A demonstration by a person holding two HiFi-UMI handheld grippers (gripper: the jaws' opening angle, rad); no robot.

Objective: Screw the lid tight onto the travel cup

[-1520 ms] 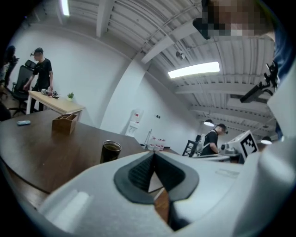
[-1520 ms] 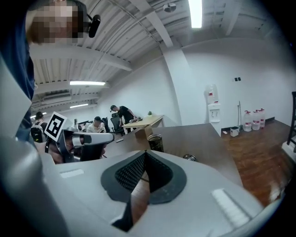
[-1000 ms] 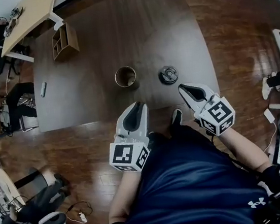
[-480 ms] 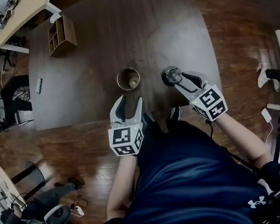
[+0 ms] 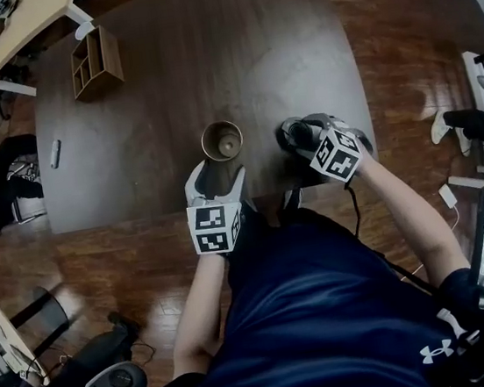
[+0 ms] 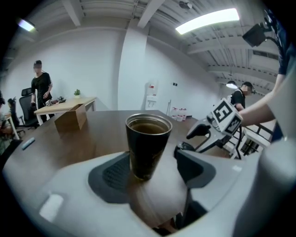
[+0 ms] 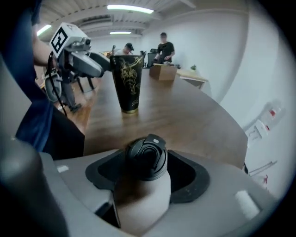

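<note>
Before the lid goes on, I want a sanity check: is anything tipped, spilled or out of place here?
Nothing stands out. The travel cup stands upright and open on the table; its lid lies beside it, apart from it. No spill or damage shows.

Left gripper (image 5: 215, 172) and right gripper (image 5: 296, 135) fingers (image 6: 113, 173) just opening; each seemingly straddles something

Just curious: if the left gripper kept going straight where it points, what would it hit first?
Probably the cup; the left gripper has it between its jaws, which have just been opening, not gripping.
</note>
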